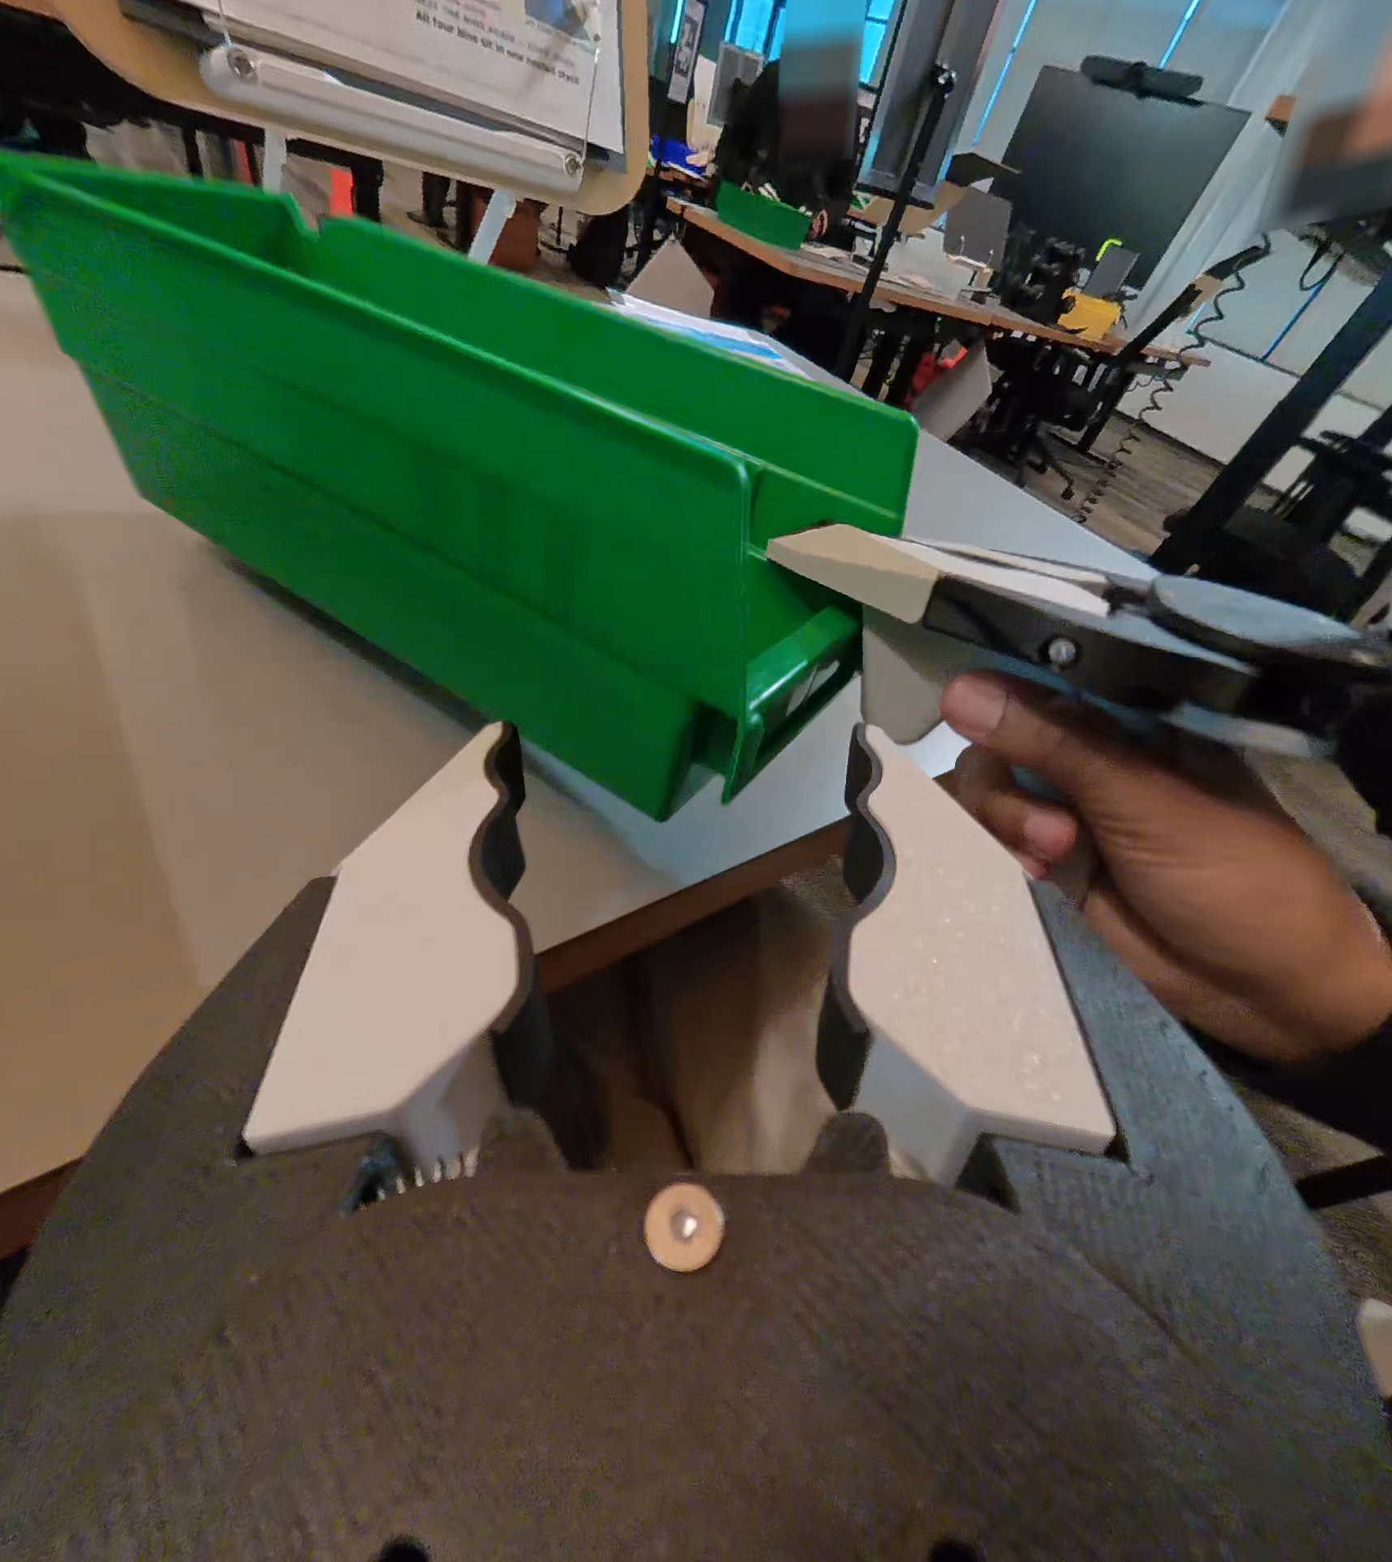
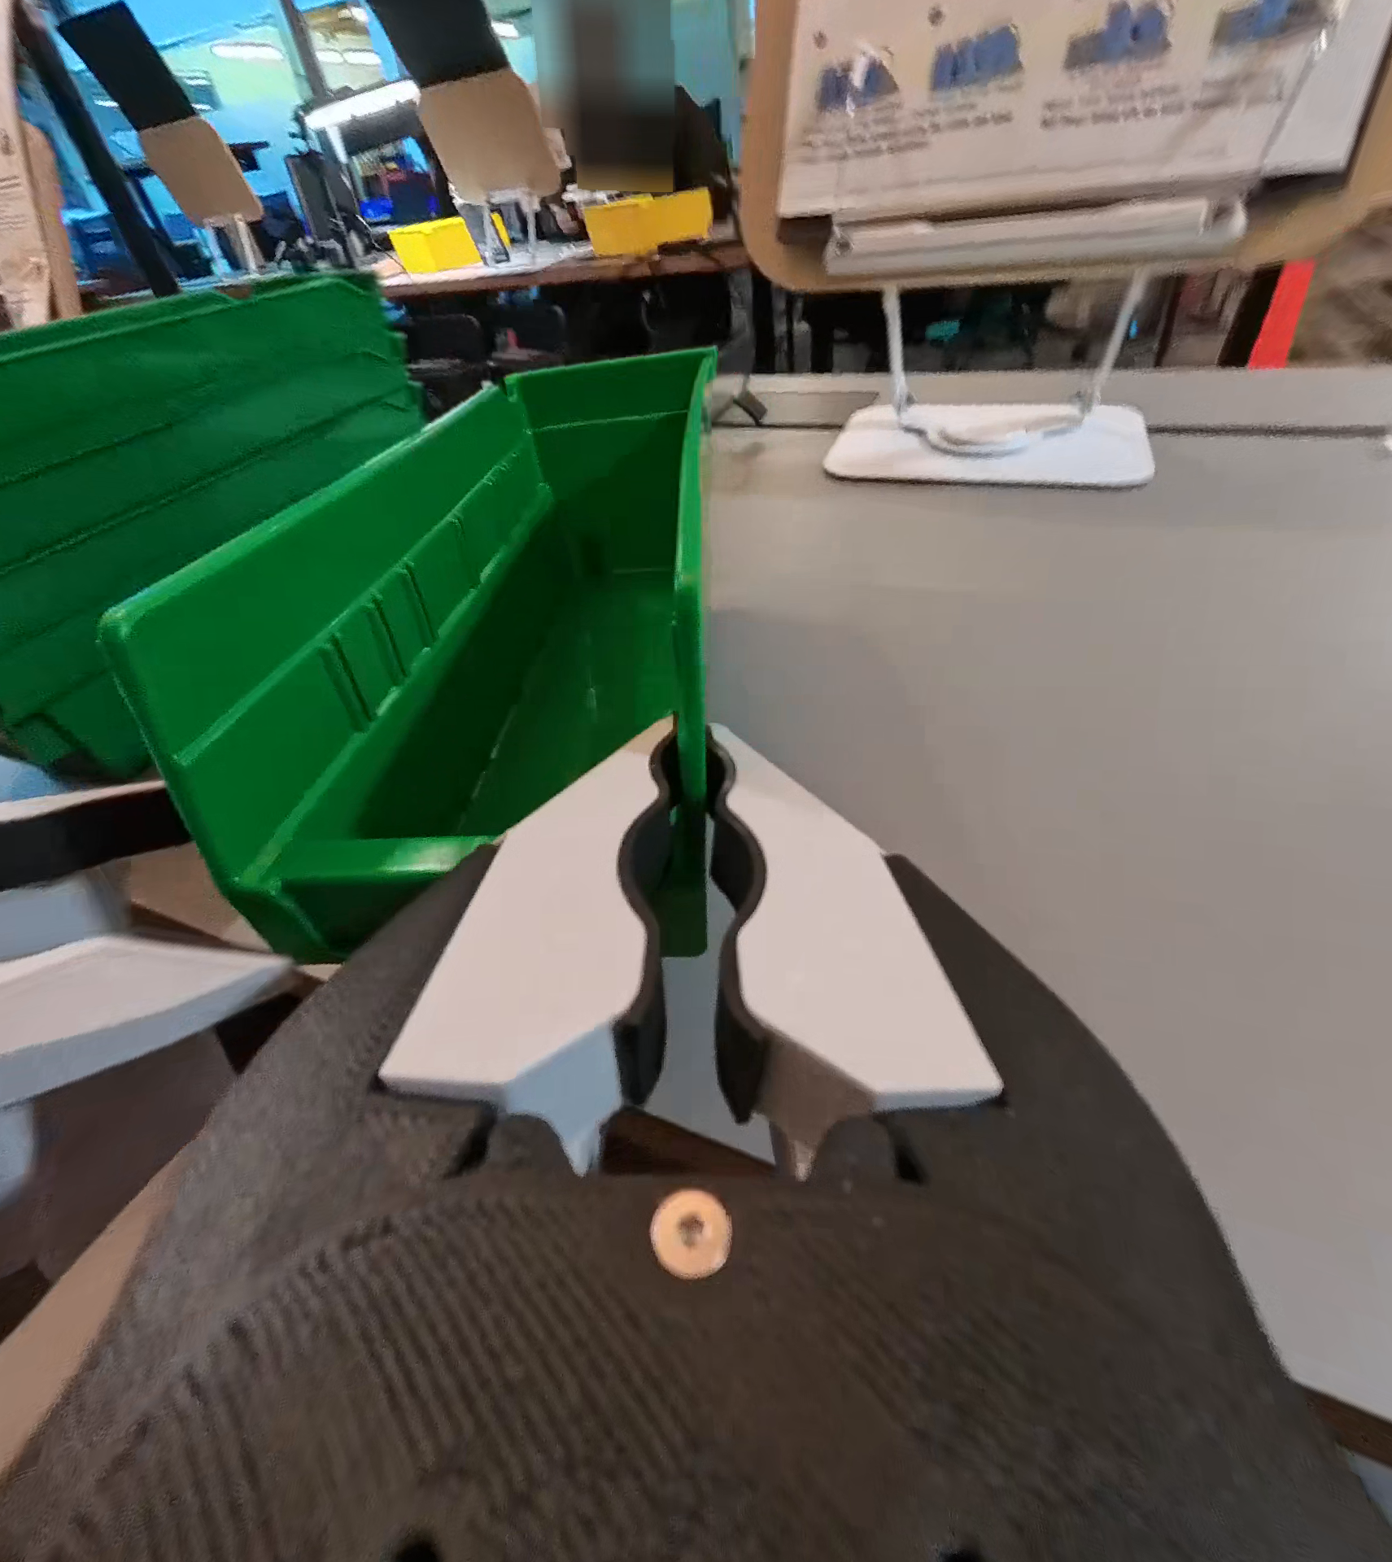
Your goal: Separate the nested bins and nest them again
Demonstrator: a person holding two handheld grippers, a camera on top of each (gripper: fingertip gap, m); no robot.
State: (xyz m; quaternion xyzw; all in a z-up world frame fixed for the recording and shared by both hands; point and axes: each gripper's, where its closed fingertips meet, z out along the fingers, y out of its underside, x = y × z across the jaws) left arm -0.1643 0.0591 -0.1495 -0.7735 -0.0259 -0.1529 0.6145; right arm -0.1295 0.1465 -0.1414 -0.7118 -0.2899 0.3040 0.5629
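My right gripper (image 2: 688, 761) is shut on the right side wall of a green bin (image 2: 388, 718) and holds it tilted over the grey table (image 2: 1098, 761). A stack of nested green bins (image 2: 126, 473) lies just left of and behind it. In the left wrist view the held bin (image 1: 439, 456) sits above the stack (image 1: 388, 642). I cannot tell whether they touch. The right gripper (image 1: 836, 592), held by a hand (image 1: 1140, 862), grips at the bin's near end. My left gripper (image 1: 684, 761) is open and empty, just short of the bins' near end. It shows blurred in the right wrist view (image 2: 41, 972).
A sign holder on a white base (image 2: 988, 439) stands at the back of the table. The table's near corner edge (image 1: 675, 921) lies under my left gripper. Other desks with yellow bins (image 2: 641, 220), chairs and a dark screen (image 1: 1115, 161) are farther off.
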